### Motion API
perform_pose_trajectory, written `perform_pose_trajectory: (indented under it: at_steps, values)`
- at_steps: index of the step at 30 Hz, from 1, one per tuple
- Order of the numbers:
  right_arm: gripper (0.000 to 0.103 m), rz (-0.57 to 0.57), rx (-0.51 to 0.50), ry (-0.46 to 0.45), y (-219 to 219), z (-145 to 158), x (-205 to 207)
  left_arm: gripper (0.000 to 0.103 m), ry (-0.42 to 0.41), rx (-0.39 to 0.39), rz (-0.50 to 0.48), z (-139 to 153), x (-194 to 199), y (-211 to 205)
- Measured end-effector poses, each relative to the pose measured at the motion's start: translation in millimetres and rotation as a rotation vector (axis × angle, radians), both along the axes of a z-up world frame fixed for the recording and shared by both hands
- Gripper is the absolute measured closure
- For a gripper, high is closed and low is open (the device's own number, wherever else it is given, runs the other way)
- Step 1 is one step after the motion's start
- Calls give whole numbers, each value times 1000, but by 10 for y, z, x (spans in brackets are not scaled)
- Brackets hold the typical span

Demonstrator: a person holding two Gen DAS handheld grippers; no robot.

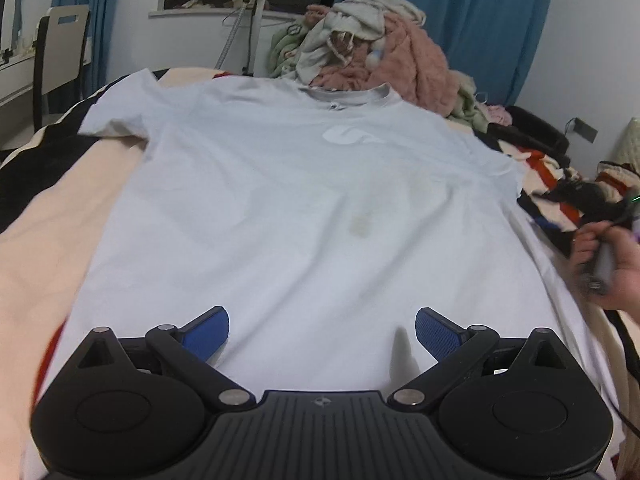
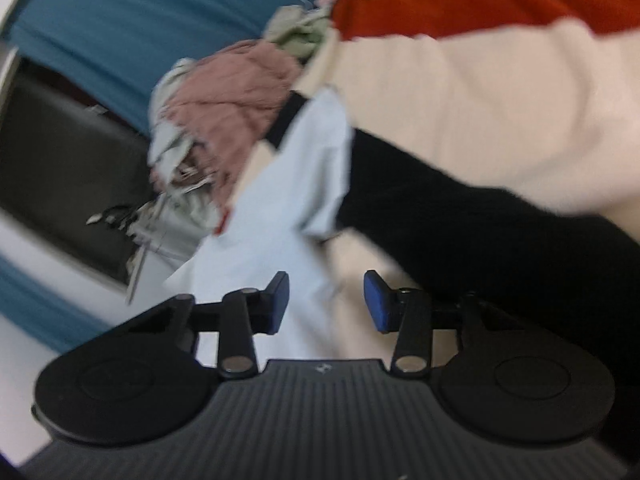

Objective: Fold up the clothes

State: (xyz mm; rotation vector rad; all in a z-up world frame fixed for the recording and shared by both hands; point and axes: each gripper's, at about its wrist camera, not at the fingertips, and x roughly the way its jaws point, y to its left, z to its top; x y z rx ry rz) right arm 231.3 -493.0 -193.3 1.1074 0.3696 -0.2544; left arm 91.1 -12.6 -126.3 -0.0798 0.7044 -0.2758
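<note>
Shirt: the pale blue T-shirt [image 1: 304,208] is lying spread flat, front up, on the striped blanket [image 1: 48,216], collar toward the pile of clothes [image 1: 372,48] at the far end and hem nearest the left gripper.

Left gripper: the left gripper [image 1: 322,334] is hovering over the hem, its jaws spread wide and holding nothing.

Right gripper: the right gripper [image 2: 326,302] is sitting tilted over the shirt's side edge where it meets the blanket, its jaws parted and gripping nothing.

Risk, double grab: the cloth is lying thin on a soft blanket, so a low pinch is likely catching blanket along with shirt and dragging both.

Risk, uneven fold: the two grippers are standing at different parts of the shirt, so lifting out of step is likely skewing the fold or bunching the hem.

Risk, blur: the right view is smearing, which suggests fast motion; closing while moving could miss the edge.

Risk, sleeve: the sleeve [image 2: 316,168] is lying partly crumpled, so it may be tucking under as the side comes over.

Left view only: it is showing the whole shirt, its white logo [image 1: 352,136], a faint stain [image 1: 360,226], and the person's right hand [image 1: 608,268] at the far edge.

Right view only: it is showing the sleeve's edge close up and the blanket's red stripe [image 2: 480,4].
</note>
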Motion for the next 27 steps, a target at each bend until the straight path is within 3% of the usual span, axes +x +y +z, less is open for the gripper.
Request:
perform_pose_trajectory:
  at_steps: [2, 6, 15, 20, 27]
  values:
    - [77, -21, 44, -10, -121, -138, 176, 4, -71, 17, 48, -4, 18, -23]
    - [83, -34, 50, -48, -165, -249, 470, 4, -133, 43, 48, -70, 47, -110]
    - [79, -116, 114, -210, -210, -386, 484, 4, -74, 7, 53, -267, 216, -132]
    - [65, -167, 177, -294, -212, -426, 357, 4, -73, -7, 56, -216, 157, -89]
    - [67, -106, 49, -144, -129, -305, 562, 4, -86, 5, 49, -200, 115, -106]
